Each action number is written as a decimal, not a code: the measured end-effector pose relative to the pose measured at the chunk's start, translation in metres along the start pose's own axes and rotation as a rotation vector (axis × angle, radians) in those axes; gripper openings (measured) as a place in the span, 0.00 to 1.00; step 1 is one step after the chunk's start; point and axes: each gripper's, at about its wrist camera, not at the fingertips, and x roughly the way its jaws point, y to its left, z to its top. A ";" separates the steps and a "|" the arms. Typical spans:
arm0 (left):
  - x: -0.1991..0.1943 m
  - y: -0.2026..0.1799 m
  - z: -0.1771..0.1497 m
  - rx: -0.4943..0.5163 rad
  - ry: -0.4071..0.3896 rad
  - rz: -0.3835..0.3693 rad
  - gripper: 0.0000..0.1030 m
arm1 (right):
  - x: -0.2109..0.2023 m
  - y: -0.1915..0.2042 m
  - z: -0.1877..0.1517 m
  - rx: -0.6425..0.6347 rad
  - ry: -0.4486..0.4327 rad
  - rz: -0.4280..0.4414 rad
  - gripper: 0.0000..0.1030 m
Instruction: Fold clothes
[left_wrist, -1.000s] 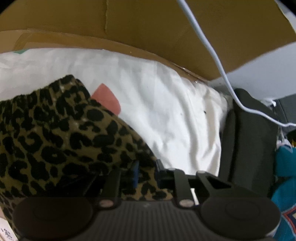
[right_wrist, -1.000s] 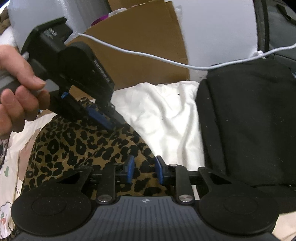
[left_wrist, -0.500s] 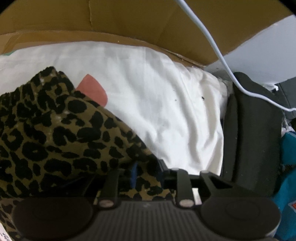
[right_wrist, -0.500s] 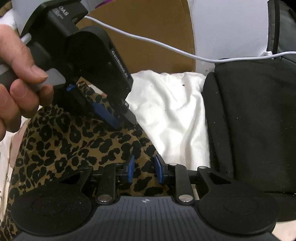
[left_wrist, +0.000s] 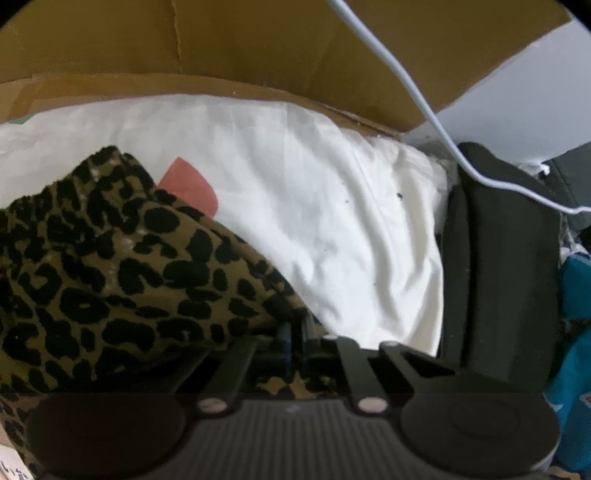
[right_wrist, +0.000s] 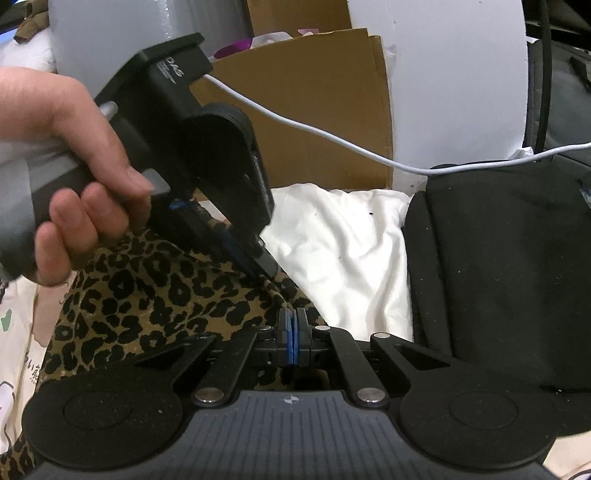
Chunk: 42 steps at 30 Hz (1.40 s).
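Observation:
A leopard-print garment (left_wrist: 110, 273) lies bunched on a white sheet (left_wrist: 314, 206); it also shows in the right wrist view (right_wrist: 166, 302). My left gripper (left_wrist: 293, 332) is shut on the garment's right edge, and it shows from outside in the right wrist view (right_wrist: 258, 271), held by a hand. My right gripper (right_wrist: 292, 328) is shut on the same edge of the garment, just below and right of the left one. Both grips sit close together at the fabric's corner.
A black padded bag (right_wrist: 498, 266) lies right of the sheet. A cardboard box (left_wrist: 258, 48) stands behind. A white cable (right_wrist: 332, 136) hangs across. Blue fabric (left_wrist: 572, 350) is at the far right. A printed sheet (right_wrist: 14, 332) shows at left.
My right gripper has closed on the garment's edge; its jaws stood open before. The left gripper kept its hold and came closer to the right one.

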 end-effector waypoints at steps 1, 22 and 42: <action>-0.002 0.000 0.000 0.002 -0.002 -0.004 0.05 | 0.000 -0.001 0.000 0.004 0.000 -0.002 0.00; 0.005 -0.004 0.008 0.078 -0.063 -0.095 0.20 | -0.014 -0.010 -0.014 0.129 0.030 -0.100 0.04; -0.012 0.033 0.015 0.323 -0.120 0.155 0.25 | -0.003 0.025 -0.039 0.061 0.118 -0.005 0.15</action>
